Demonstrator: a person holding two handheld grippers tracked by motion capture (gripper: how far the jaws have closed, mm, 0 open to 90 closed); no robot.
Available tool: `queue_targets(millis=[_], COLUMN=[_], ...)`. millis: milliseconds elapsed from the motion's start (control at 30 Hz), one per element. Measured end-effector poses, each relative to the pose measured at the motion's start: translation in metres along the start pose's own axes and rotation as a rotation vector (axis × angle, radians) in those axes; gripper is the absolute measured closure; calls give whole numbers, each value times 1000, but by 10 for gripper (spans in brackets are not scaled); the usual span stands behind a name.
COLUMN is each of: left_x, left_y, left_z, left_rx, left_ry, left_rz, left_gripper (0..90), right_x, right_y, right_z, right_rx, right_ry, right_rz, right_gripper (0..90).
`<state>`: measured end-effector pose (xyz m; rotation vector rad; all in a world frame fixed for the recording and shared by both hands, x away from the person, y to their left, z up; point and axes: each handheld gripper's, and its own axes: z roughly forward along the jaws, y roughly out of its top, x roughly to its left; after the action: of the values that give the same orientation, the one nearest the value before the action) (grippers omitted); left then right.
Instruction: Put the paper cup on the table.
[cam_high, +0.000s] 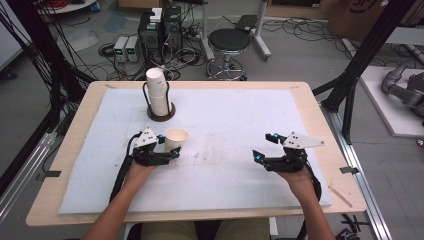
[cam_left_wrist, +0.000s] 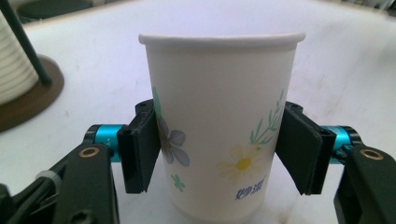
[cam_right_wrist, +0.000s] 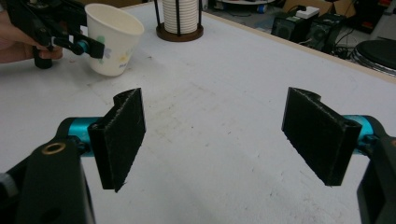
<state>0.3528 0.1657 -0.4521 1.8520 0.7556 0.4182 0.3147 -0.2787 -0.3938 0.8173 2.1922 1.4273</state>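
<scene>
**Setting the cup down gently**

On the white-padded counter (cam_high: 240, 165), near the cup stack (cam_high: 158, 92): paper cup (cam_left_wrist: 219, 121) clamped between left gripper (cam_high: 170, 150) fingers. Keep upright, squeeze lightly, avoid crushing. Right gripper (cam_right_wrist: 215, 135) fingers wide, empty.

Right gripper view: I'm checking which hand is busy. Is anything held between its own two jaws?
No, the right gripper has its jaws standing wide apart with bare white table pad between them.

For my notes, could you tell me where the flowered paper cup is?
In the high view, the paper cup sits left of centre on the white mat, between the left gripper's jaws.
</scene>
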Motion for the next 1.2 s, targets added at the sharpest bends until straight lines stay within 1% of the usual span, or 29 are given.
queue_targets(millis=[33,67,133,233,267,367,500,567,633,667,733,800,867,933,1000,1067,1100,1200], left_x=[1,1,-1,-5,-5,-8,-10,-11,-12,-12,-14,-16,-17,-15,-13,-10,-9,-2], left_y=[1,1,2,3,3,0,-1,-2,-2,-2,0,1,3,3,2,1,0,-1], left_z=[-1,-1,-3,-8,-10,-14,-16,-16,-17,-18,-22,-28,-34,-42,-50,-57,-61,-73], left_rx=[10,19,35,73,87,110,129,134,124,116,113,101,91,73,56,41,23,-57], left_ry=[1,2,9,21,22,34,49,54,55,59,68,47,39,33,25,17,19,18], left_rz=[-13,-17,-12,19,36,50,64,62,54,43,39,25,34,31,15,10,6,-32], left_gripper=[353,354,353,353,353,353,341,322,300,276,208,177,177,175,175,173,173,173], right_x=[0,0,0,0,0,0,0,0,0,0,0,-1,-2,-2,-2,-2,-3,-3], right_y=[0,0,0,0,0,0,-1,-1,-1,-1,-2,-3,-3,-4,-4,-4,-5,-7], right_z=[0,0,0,-1,-1,-2,-2,-2,-3,-3,-3,-4,-4,-4,-4,-4,-5,-7], right_rx=[0,-1,0,1,1,1,5,6,7,7,10,12,15,18,20,24,27,39], right_ry=[1,2,4,3,3,0,2,4,4,3,3,-1,-2,-2,-4,-11,-15,-32], right_rz=[-1,-3,-1,0,-2,-4,-2,1,-2,1,5,1,5,6,7,2,4,8], right_gripper=[219,219,219,219,219,219,219,219,219,219,219,219,219,219,219,219,219,218])
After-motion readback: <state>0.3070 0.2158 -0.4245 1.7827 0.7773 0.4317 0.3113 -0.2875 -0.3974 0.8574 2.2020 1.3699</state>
